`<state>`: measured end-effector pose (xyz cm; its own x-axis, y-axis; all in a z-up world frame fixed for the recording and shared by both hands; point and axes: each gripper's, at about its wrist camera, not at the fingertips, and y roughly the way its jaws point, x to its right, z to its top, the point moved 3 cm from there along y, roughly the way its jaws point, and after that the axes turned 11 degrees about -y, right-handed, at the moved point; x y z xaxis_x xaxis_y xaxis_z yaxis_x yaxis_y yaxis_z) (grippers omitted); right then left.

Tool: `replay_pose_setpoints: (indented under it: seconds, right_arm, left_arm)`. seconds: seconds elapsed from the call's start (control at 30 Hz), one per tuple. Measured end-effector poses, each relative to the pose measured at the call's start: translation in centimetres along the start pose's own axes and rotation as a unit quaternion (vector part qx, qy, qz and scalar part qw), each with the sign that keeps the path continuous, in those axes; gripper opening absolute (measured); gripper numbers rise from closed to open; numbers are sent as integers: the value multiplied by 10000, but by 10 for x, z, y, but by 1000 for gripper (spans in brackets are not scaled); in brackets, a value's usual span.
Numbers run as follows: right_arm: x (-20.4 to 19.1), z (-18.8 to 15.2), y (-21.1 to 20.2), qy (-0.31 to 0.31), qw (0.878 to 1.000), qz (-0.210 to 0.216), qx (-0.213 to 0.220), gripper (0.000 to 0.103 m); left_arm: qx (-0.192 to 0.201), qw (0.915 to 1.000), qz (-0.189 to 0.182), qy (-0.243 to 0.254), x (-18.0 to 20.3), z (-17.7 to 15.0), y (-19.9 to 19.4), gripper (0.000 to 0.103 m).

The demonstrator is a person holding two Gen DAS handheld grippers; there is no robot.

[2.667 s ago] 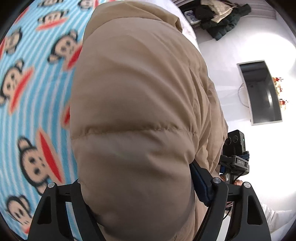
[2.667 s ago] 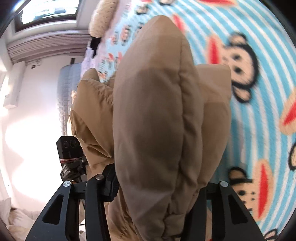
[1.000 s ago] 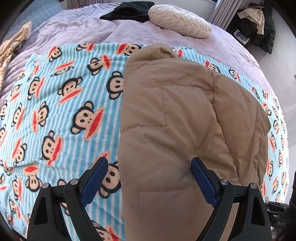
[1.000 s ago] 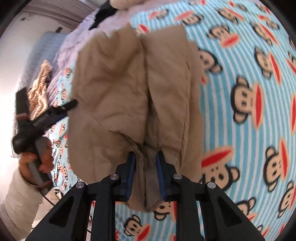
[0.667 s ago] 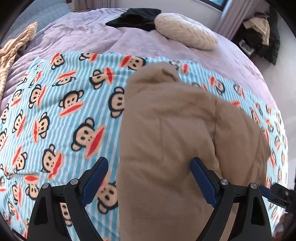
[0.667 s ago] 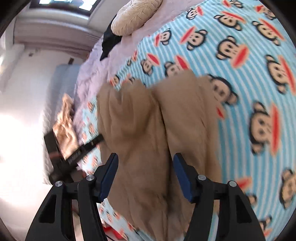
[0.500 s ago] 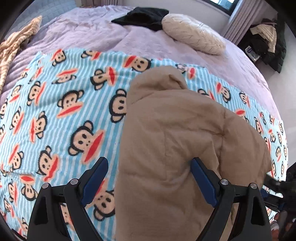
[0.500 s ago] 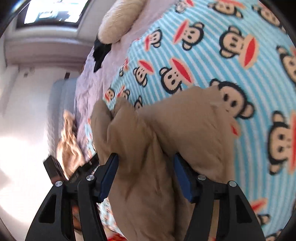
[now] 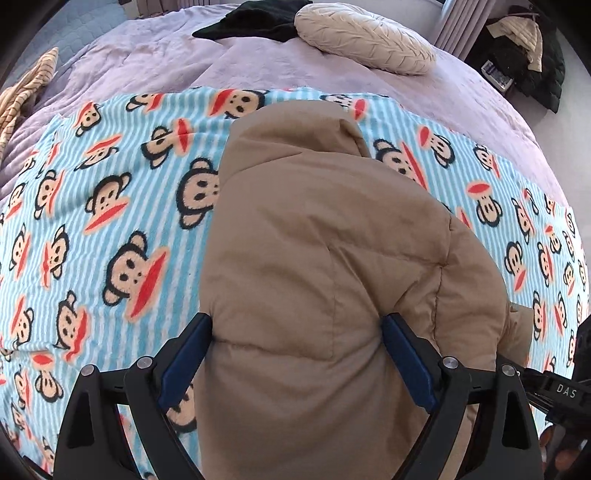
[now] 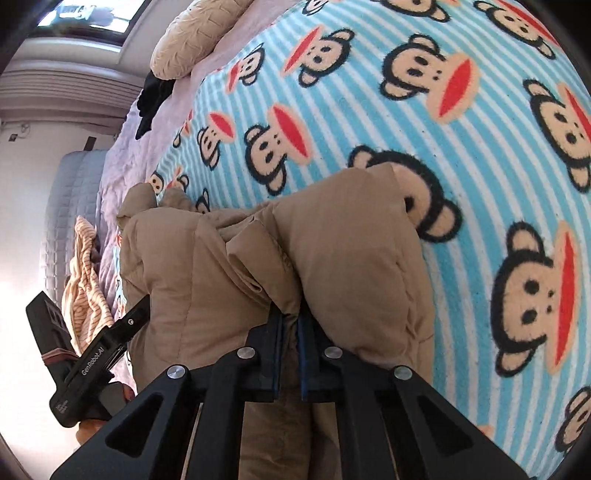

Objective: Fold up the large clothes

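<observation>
A tan puffer jacket (image 9: 325,266) lies folded in a thick bundle on a blue striped monkey-print blanket (image 9: 110,221). My left gripper (image 9: 295,354) is open, its blue pads standing on either side of the jacket's near end without squeezing it. In the right wrist view my right gripper (image 10: 290,332) is shut on a fold of the jacket (image 10: 351,258) at its near edge. The left gripper's body (image 10: 92,362) shows at the left of that view, beside the jacket.
The blanket lies on a lilac bed (image 9: 258,62). A cream pillow (image 9: 365,40) and a black garment (image 9: 255,24) lie at the far side. A striped beige cloth (image 9: 22,92) lies at the left. Dark clothes (image 9: 532,48) are piled off the bed at far right.
The jacket was laid down on the blanket and the left gripper opened. The right gripper opened, then shut again on a fold at the jacket's near edge.
</observation>
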<state>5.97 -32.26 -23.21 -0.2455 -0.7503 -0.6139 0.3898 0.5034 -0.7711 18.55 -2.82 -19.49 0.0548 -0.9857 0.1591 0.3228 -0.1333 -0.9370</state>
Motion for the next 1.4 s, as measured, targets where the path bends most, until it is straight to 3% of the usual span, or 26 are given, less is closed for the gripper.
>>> replay_pose_setpoints:
  seconds: [0.23, 0.53, 0.67, 0.83, 1.03, 1.4]
  right_arm:
    - [-2, 0, 2, -76, 9999, -109, -28, 6]
    - [-23, -7, -13, -469, 9974, -543, 118, 9]
    - [-51, -26, -41, -1052, 9916, -738, 134, 10]
    - [-67, -71, -65, -1309, 9894, -613, 113, 10]
    - [-54, -118, -46, -1212, 9879, -867, -422, 10]
    - [-64, -126, -82, -1070, 9877, -1095, -316, 11]
  left_arm:
    - [161, 9994, 93, 300, -11, -21, -34, 93]
    - [112, 9995, 181, 226, -43, -68, -72, 93]
    - [51, 9997, 193, 117, -57, -85, -81, 93]
    - [-162, 9993, 317, 141, -68, -110, -74, 93]
    - [-258, 9987, 392, 173, -71, -121, -71, 94]
    - [-288, 9989, 257, 266, -73, -126, -97, 94]
